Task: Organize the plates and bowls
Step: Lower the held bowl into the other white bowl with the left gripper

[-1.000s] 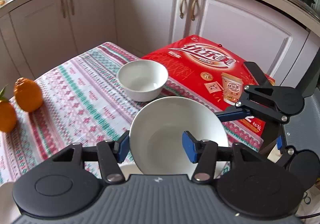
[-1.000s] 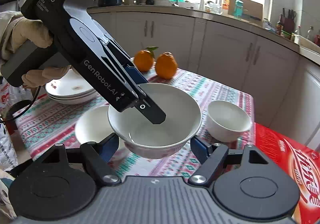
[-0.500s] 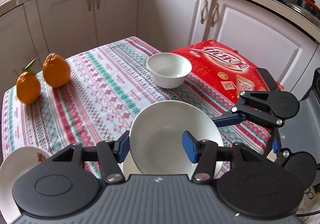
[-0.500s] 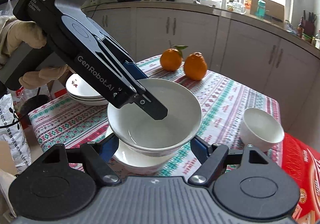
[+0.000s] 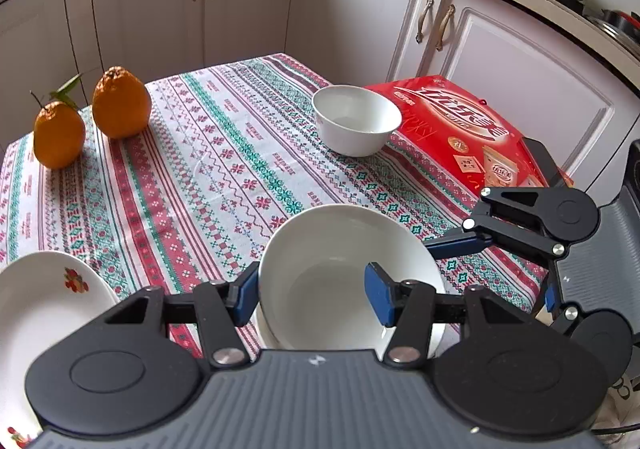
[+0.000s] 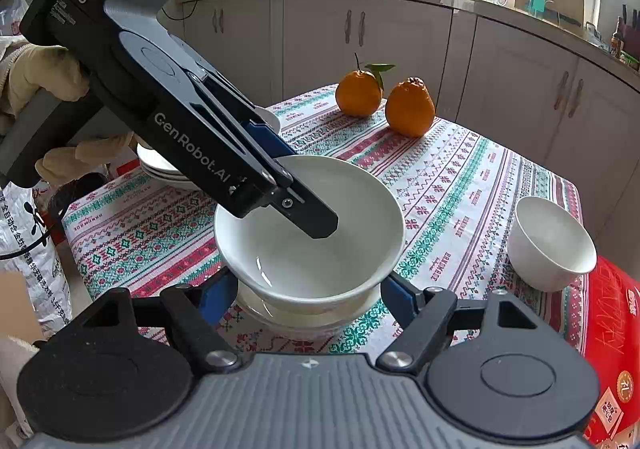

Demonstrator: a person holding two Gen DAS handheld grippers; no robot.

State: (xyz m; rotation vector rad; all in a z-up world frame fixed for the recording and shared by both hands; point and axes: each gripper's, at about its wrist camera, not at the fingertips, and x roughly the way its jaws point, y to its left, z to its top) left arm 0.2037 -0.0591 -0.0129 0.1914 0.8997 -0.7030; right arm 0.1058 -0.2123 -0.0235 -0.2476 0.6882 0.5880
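Observation:
A large white bowl (image 5: 340, 249) hangs between both grippers. My left gripper (image 5: 312, 295) is shut on its wall, one finger inside the bowl and the blue pad outside; from the right wrist it shows as the black arm (image 6: 200, 137) reaching in from the left. My right gripper (image 6: 308, 297) is shut on the bowl's lower sides, a pad on each flank. Directly under the bowl (image 6: 312, 233) lies another white dish (image 6: 288, 319) on the tablecloth; whether they touch I cannot tell. A small white bowl (image 5: 356, 121) stands apart, and stacked plates (image 6: 160, 165) lie to the left.
Two oranges (image 6: 384, 101) sit at the table's far corner. A red box (image 5: 460, 125) lies past the small bowl, over the table edge. A fruit-patterned plate (image 5: 40, 309) is close on my left. A gloved hand (image 6: 44, 77) holds the left gripper. Cabinets surround the table.
Both grippers carried the large bowl across the table toward the plate stack and lower, until it came over the white dish. The grips have not changed.

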